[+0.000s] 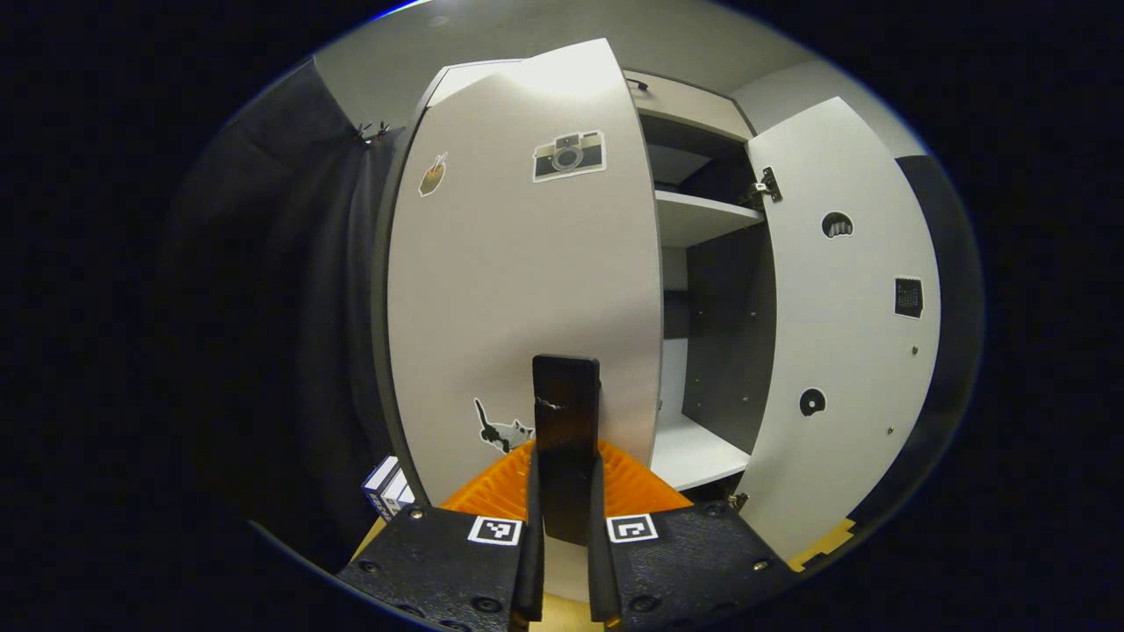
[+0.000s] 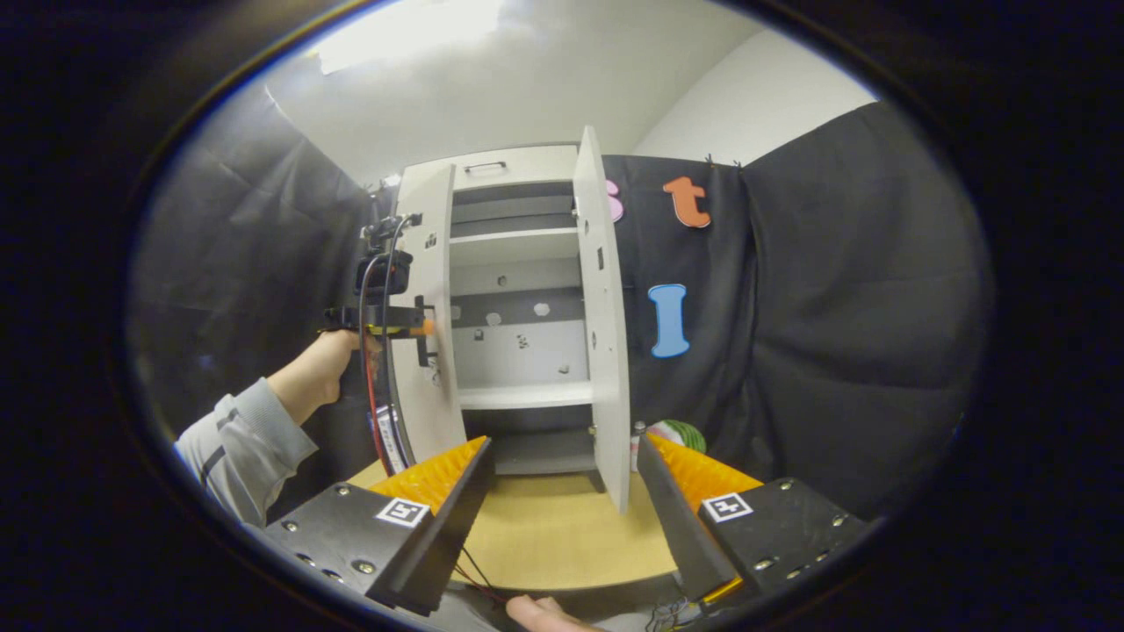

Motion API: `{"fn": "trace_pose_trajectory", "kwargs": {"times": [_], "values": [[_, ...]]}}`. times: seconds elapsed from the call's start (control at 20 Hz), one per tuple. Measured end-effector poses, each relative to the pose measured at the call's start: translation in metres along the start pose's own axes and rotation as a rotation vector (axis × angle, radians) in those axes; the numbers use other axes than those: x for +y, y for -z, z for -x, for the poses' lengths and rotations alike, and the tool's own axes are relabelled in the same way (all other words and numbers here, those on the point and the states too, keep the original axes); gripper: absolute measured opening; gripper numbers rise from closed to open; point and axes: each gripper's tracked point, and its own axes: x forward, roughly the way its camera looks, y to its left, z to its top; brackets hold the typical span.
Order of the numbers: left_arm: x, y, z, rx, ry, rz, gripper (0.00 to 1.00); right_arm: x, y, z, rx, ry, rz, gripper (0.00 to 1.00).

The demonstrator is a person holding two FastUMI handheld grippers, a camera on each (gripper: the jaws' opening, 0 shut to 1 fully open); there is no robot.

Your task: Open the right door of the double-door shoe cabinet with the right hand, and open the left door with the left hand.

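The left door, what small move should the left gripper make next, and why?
Probably keep swinging the left door outward by its black handle. The left gripper is shut on that handle, and this door stands only partly open, while the right door is already wide and the right gripper hangs open.

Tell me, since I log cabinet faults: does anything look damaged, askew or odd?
Nothing stands out. Both cabinet doors, left door and right door, hang straight on their hinges, and the shelves sit level.

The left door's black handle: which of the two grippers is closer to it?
Left. The left gripper is clamped on the black handle of the left door; the right gripper hangs open, back from the cabinet.
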Motion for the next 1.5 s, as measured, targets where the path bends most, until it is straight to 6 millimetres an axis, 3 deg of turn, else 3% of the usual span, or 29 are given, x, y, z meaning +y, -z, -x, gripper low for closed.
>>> {"fn": "trace_pose_trajectory", "kwargs": {"times": [0.5, 0.55, 0.7, 1.0, 1.1, 1.3, 1.4, 1.5], "values": [[0.043, 0.002, 0.049, -0.003, -0.013, -0.022, 0.21, 0.016, -0.004, 0.006, -0.021, -0.012, 0.024, 1.0], [0.048, 0.002, 0.052, -0.001, -0.01, -0.028, 0.16, 0.017, -0.004, 0.007, -0.022, -0.017, 0.017, 1.0], [0.065, 0.001, 0.061, 0.005, -0.002, -0.019, 0.16, 0.023, -0.005, 0.01, -0.026, -0.038, 0.008, 0.94], [0.095, 0.001, 0.076, 0.016, 0.014, -0.052, 0.12, 0.029, -0.002, 0.01, -0.027, -0.051, 0.013, 0.94], [0.116, 0.001, 0.081, 0.013, -0.022, -0.052, 0.1, 0.029, 0.0, 0.008, -0.025, -0.044, 0.014, 0.94], [0.177, 0.003, 0.089, 0.017, -0.13, -0.065, 0.01, 0.035, -0.001, 0.005, -0.026, -0.049, 0.003, 0.98], [0.174, 0.004, 0.087, 0.012, -0.043, 0.042, 0.0, 0.038, 0.001, 0.005, -0.027, -0.053, 0.002, 0.99], [0.176, 0.005, 0.086, -0.005, -0.025, 0.005, 0.01, 0.039, 0.0, 0.004, -0.029, -0.046, 0.007, 1.0]]}}
